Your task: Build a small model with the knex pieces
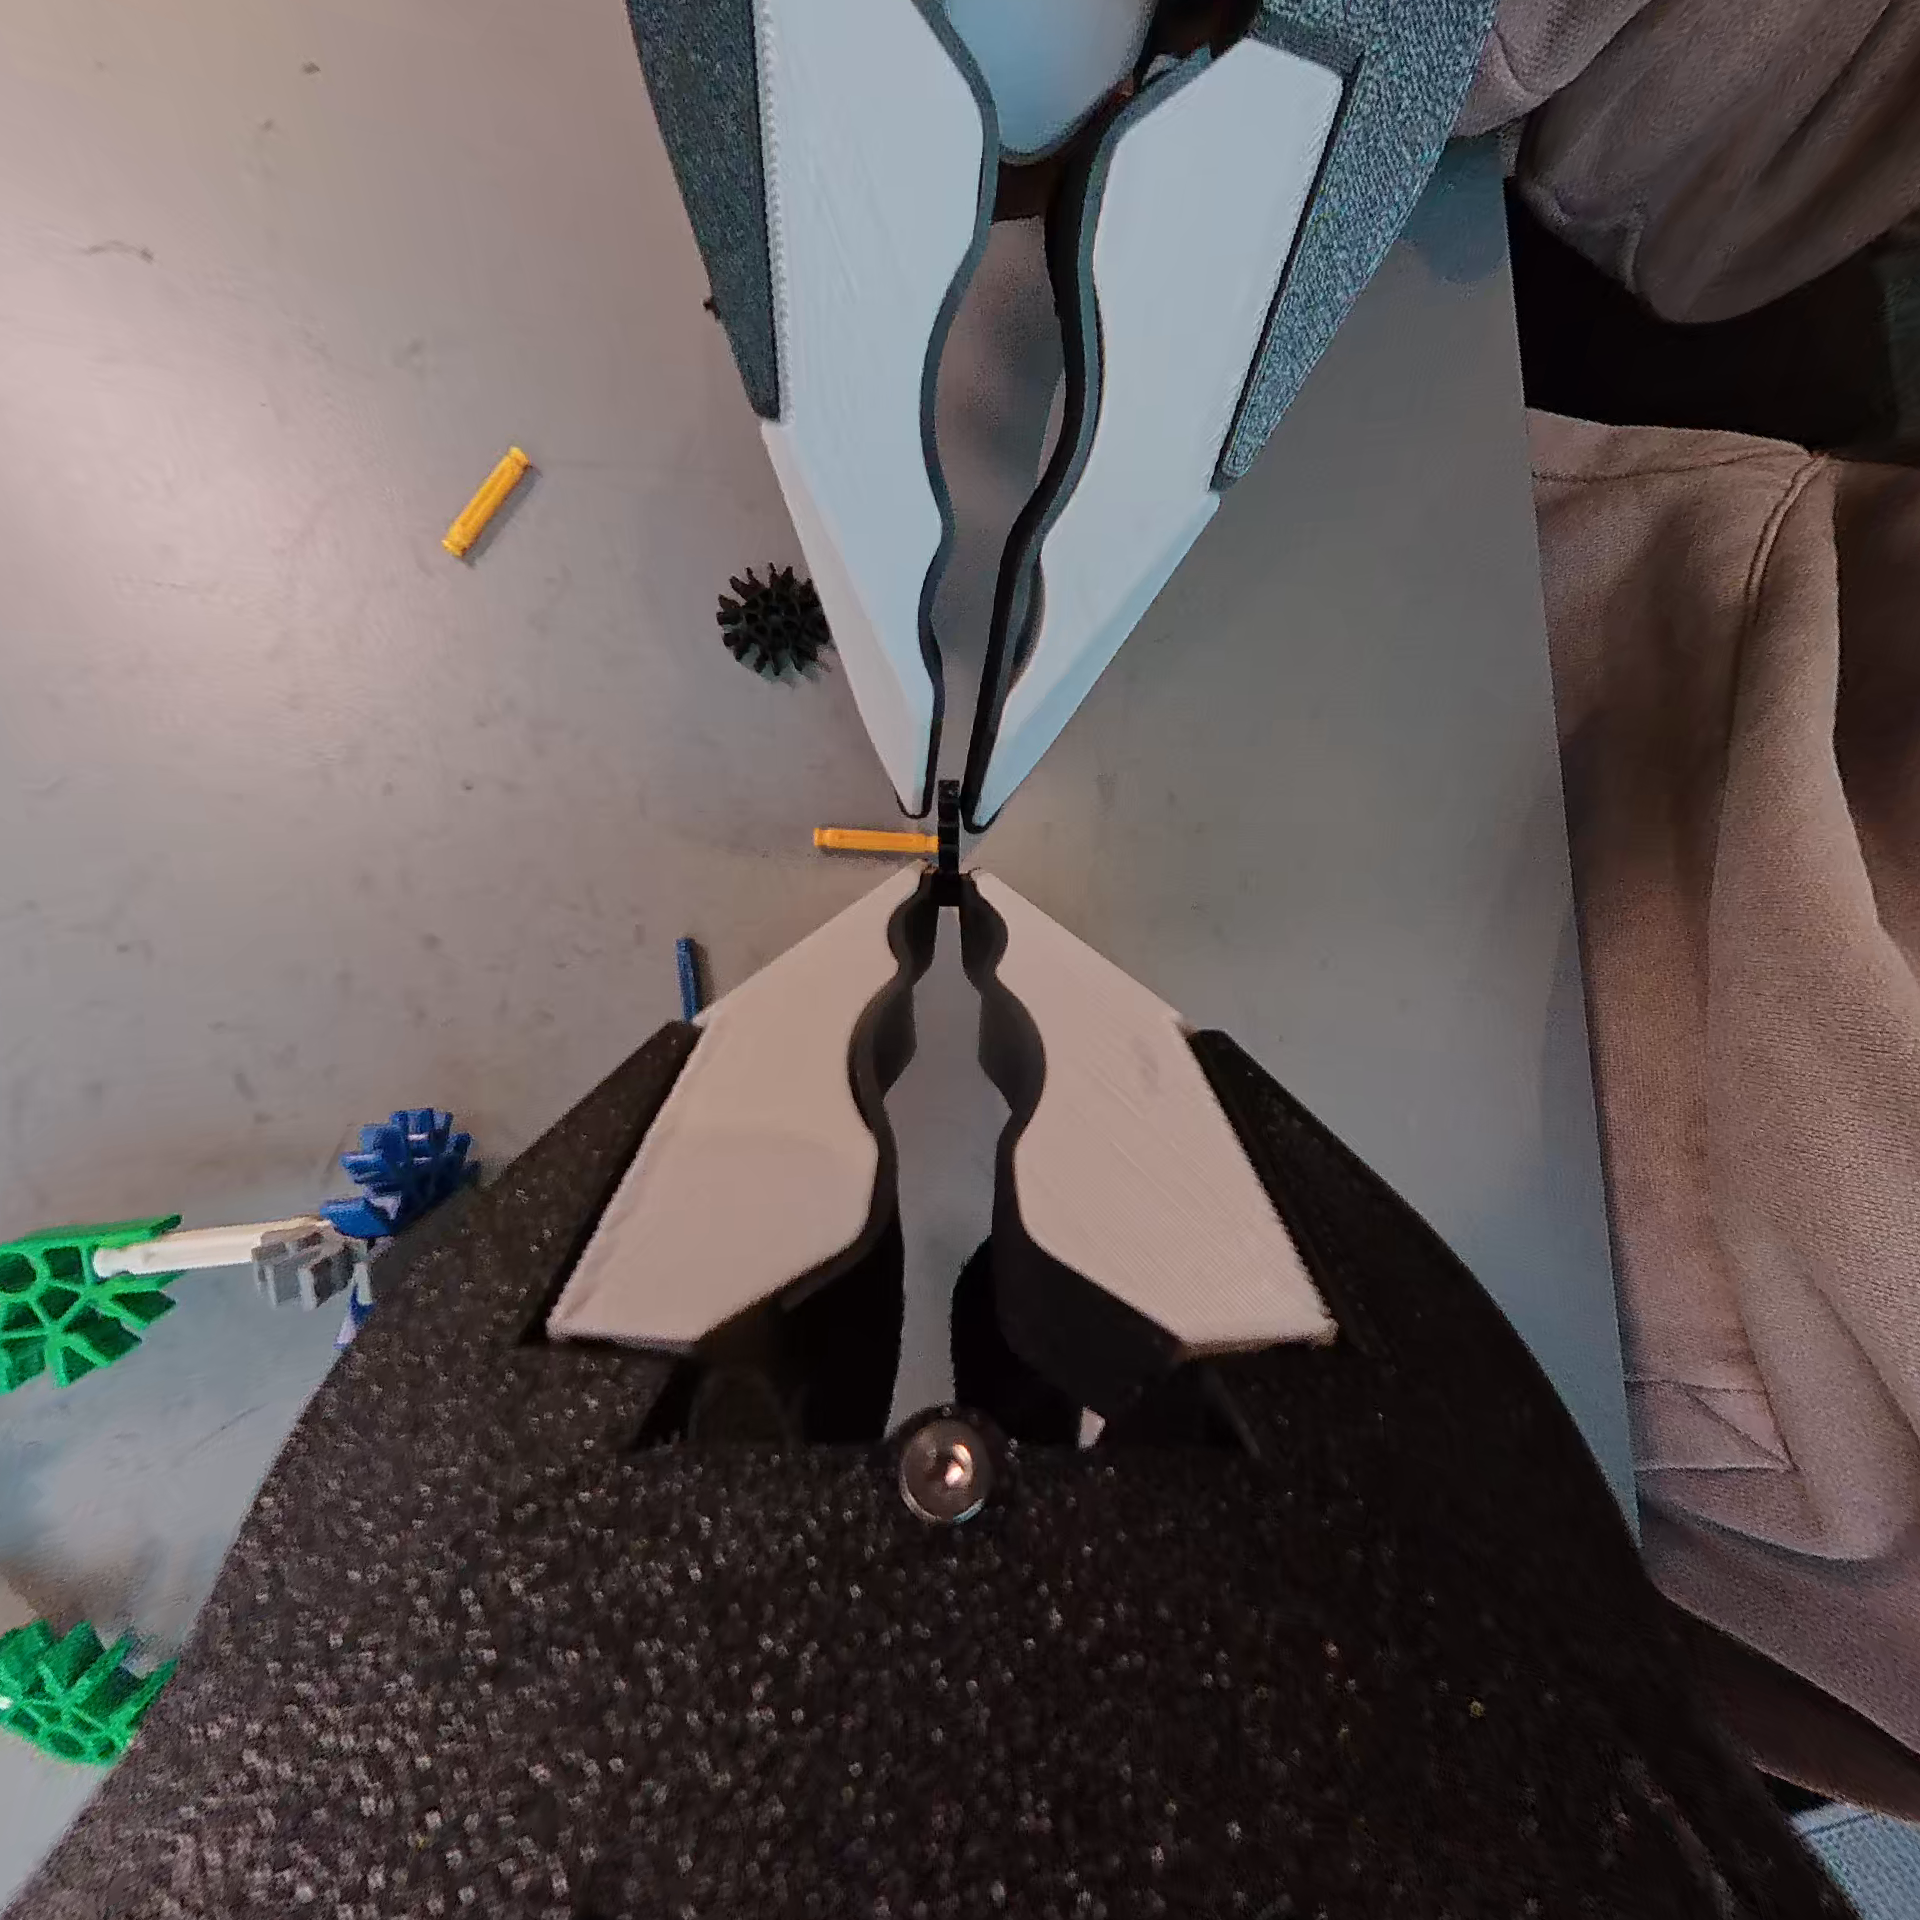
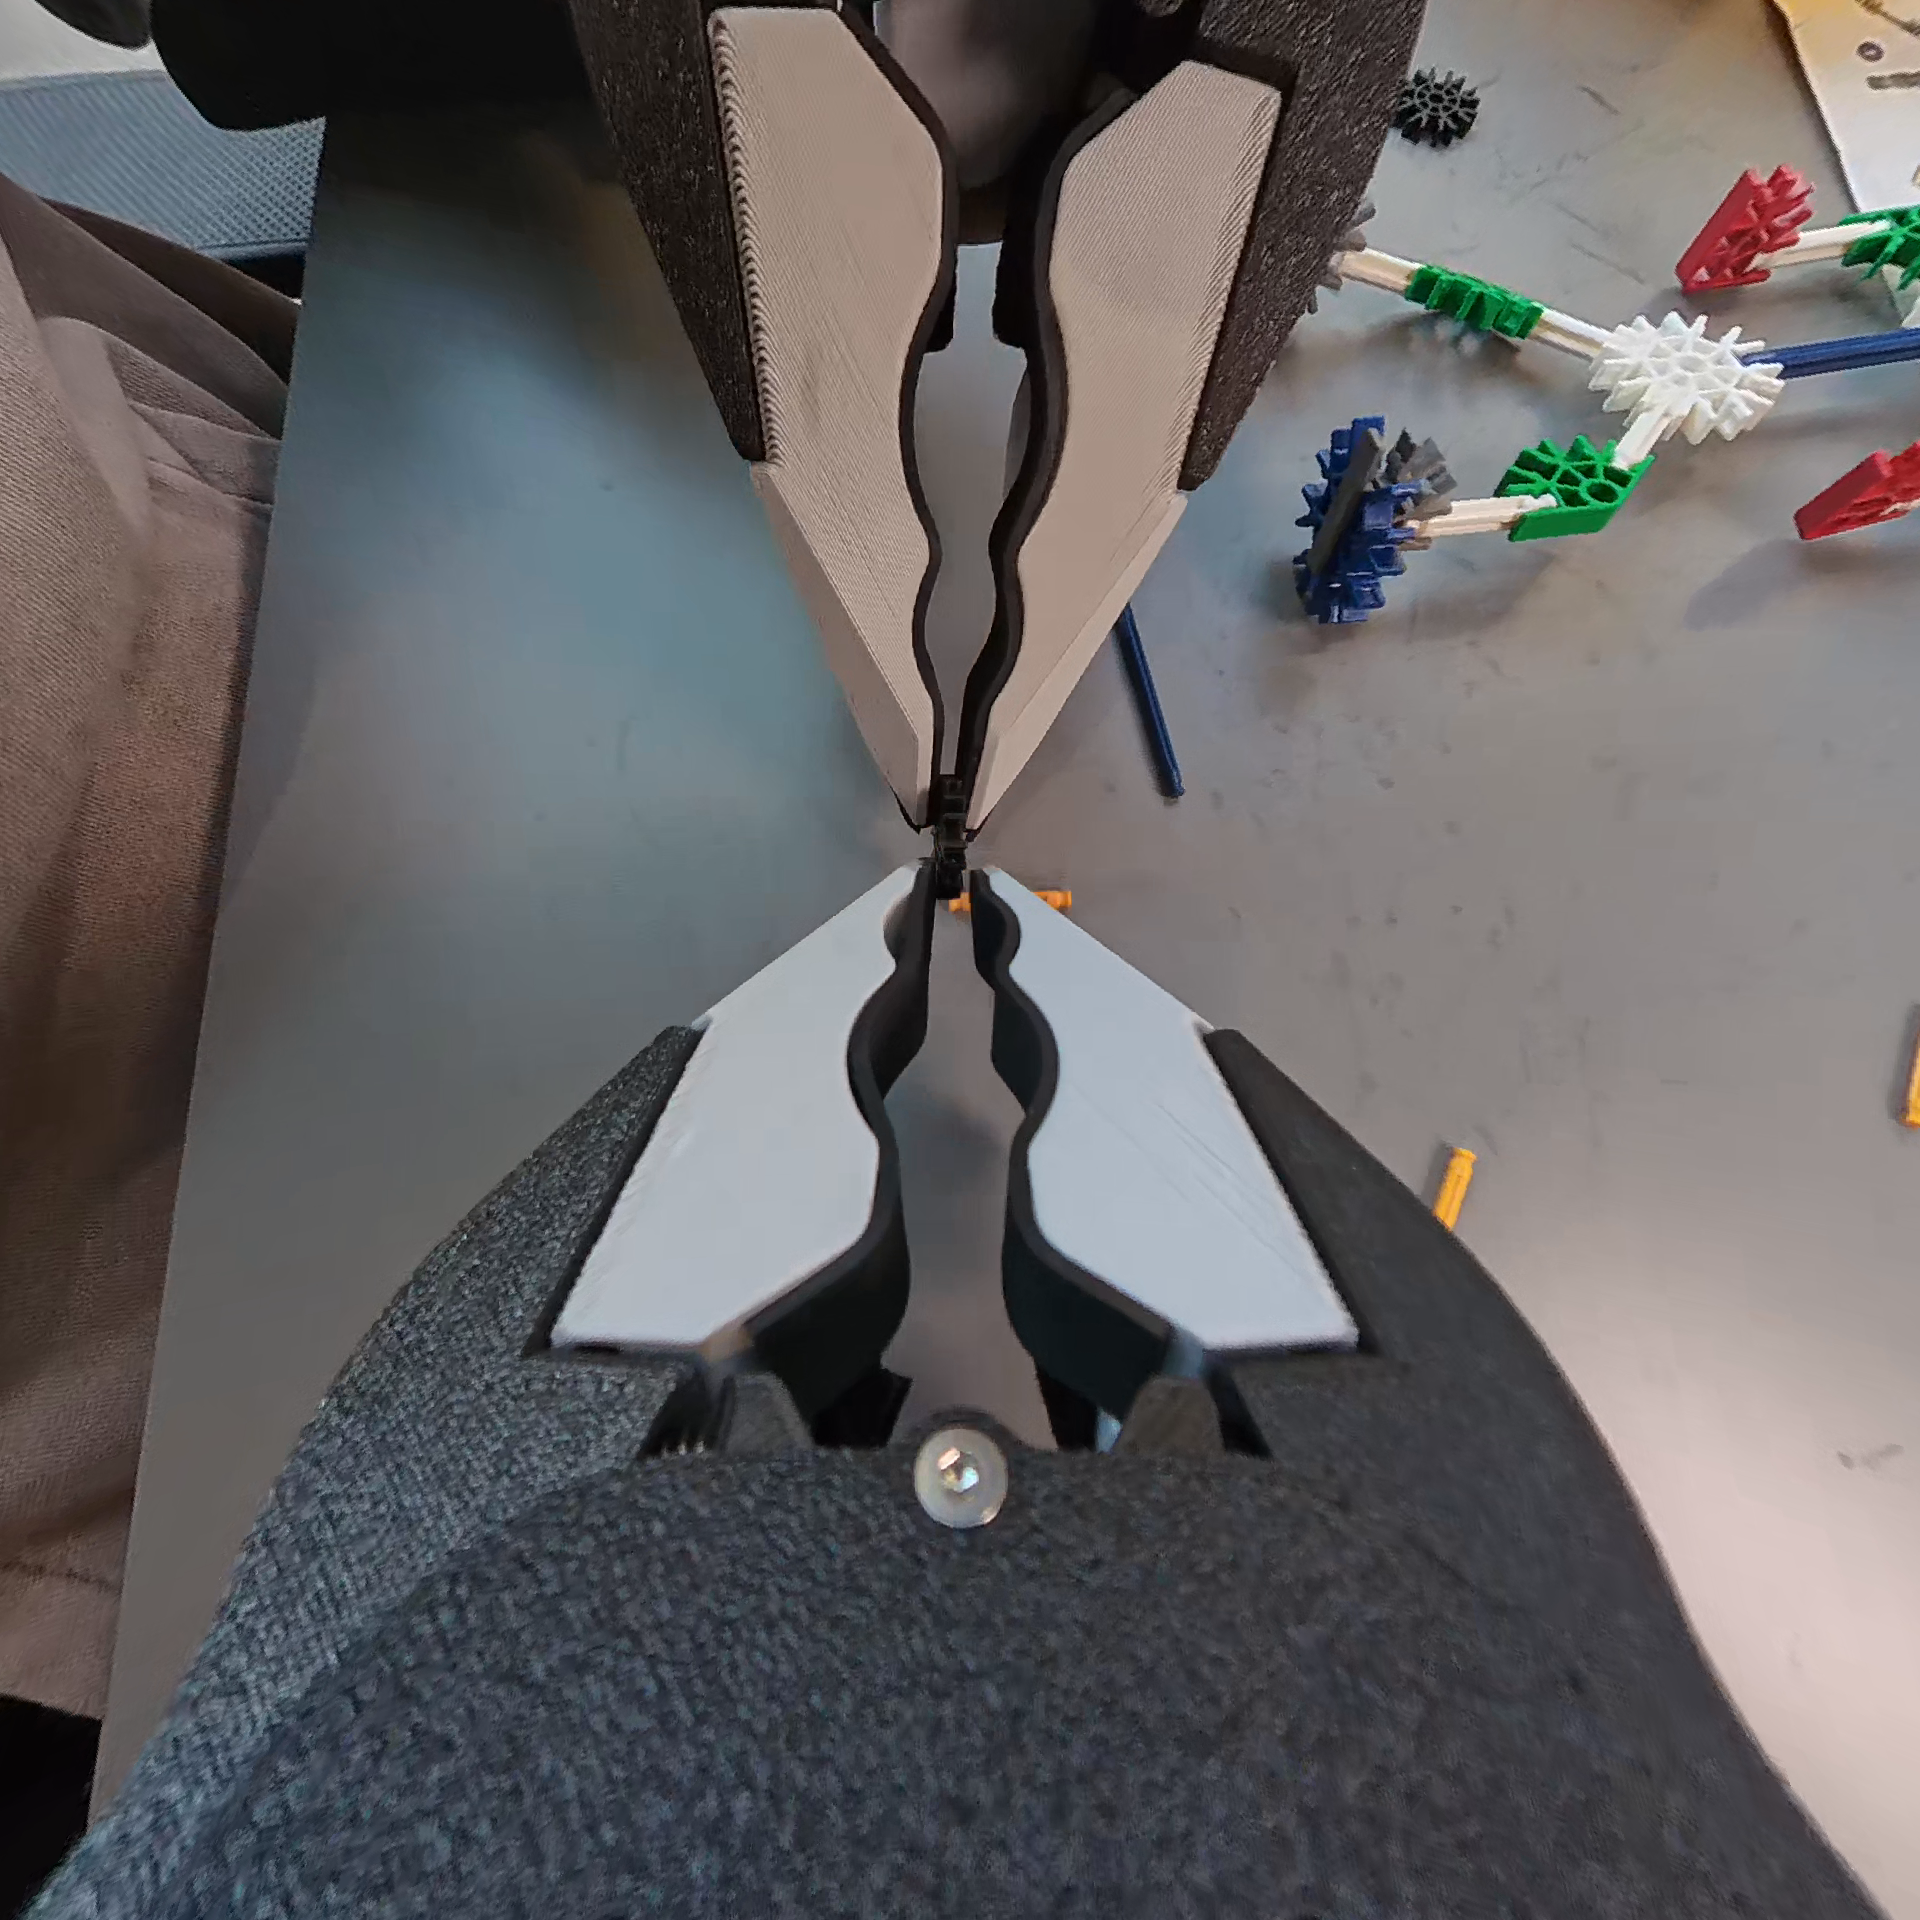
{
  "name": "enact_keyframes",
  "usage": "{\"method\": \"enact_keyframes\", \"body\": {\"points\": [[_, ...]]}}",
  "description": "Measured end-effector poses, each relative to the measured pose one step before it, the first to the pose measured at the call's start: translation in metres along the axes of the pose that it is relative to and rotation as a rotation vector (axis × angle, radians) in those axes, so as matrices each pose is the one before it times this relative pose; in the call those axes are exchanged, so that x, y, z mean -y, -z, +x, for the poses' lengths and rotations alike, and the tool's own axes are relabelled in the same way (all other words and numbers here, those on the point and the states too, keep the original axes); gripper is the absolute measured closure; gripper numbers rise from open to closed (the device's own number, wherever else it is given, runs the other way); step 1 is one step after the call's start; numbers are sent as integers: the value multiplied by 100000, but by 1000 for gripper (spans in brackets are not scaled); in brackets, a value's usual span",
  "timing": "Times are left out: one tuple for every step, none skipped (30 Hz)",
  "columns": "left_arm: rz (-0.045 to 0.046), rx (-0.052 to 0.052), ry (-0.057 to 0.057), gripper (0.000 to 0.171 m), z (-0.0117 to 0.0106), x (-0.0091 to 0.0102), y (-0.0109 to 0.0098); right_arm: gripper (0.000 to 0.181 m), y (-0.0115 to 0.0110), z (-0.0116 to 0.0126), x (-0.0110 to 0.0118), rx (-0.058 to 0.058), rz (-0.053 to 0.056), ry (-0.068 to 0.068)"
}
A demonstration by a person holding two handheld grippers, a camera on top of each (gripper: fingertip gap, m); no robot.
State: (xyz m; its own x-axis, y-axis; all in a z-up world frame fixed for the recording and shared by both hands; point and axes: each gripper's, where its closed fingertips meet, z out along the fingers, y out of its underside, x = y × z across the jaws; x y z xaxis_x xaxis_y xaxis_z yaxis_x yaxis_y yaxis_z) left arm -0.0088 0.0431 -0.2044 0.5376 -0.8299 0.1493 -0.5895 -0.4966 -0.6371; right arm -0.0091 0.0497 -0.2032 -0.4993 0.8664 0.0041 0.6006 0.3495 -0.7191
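My two grippers meet tip to tip above the grey table (image 1: 312, 779). My left gripper (image 1: 948, 878), with grey fingers, is shut on a small black connector (image 1: 948, 836) seen edge-on. My right gripper (image 1: 948, 805), with pale blue fingers, comes from the far side and is shut on the same connector. A short yellow rod (image 1: 873, 840) sticks out sideways from the connector and seems plugged into it. In the right wrist view my right gripper (image 2: 948, 883) and my left gripper (image 2: 948, 805) pinch the black connector (image 2: 948, 831), and the yellow rod (image 2: 1044, 899) shows partly behind a finger.
A loose yellow rod (image 1: 486, 503), a round black connector (image 1: 774, 621) and a blue rod (image 2: 1148, 707) lie on the table. A built assembly with white (image 2: 1683, 376), green, red (image 2: 1745, 229) and blue (image 2: 1351, 530) connectors lies to one side. A person's brown clothing (image 1: 1714, 935) is at the table edge. The grippers are tip to tip, or close to it.
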Motion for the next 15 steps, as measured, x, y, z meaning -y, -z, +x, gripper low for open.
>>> {"method": "enact_keyframes", "body": {"points": [[126,453,-158,170,-22,48,35,176,-138,-3,12,-195,-333,581],[271,546,-84,170,-57,70,2,177,-93,29,-44,-165,-521,319],[-22,339,-104,170,-36,31,-31,177,-6,36,-37,-3,-196,118],[-16,436,-121,170,-52,30,-69,178,42,33,-53,236,-145,-172],[71,312,-21,170,-33,60,-62,178,65,40,-53,158,-14,-258],[-37,225,-44,170,-22,44,-55,178,40,23,-55,114,-5,-208],[-219,96,-101,170,-5,8,-33,178,3,-8,-39,51,-105,-66],[-300,235,-186,170,-31,-3,-27,178,-25,56,-33,-464,-231,300],[-364,326,-234,170,-40,-51,-4,177,-21,43,-2,-475,-146,536],[-346,189,-233,170,-18,-59,3,177,-17,37,6,-360,32,371],[-241,29,-81,170,6,-50,15,176,13,2,30,-2,198,158],[-239,57,63,170,1,-34,3,176,43,-1,43,100,426,33],[-229,185,66,170,-14,-15,-12,176,61,32,59,-75,506,107],[-175,73,71,170,-8,-9,-26,175,73,2,81,71,575,159],[-79,22,67,170,9,6,-22,175,74,-48,81,253,556,128]]}}
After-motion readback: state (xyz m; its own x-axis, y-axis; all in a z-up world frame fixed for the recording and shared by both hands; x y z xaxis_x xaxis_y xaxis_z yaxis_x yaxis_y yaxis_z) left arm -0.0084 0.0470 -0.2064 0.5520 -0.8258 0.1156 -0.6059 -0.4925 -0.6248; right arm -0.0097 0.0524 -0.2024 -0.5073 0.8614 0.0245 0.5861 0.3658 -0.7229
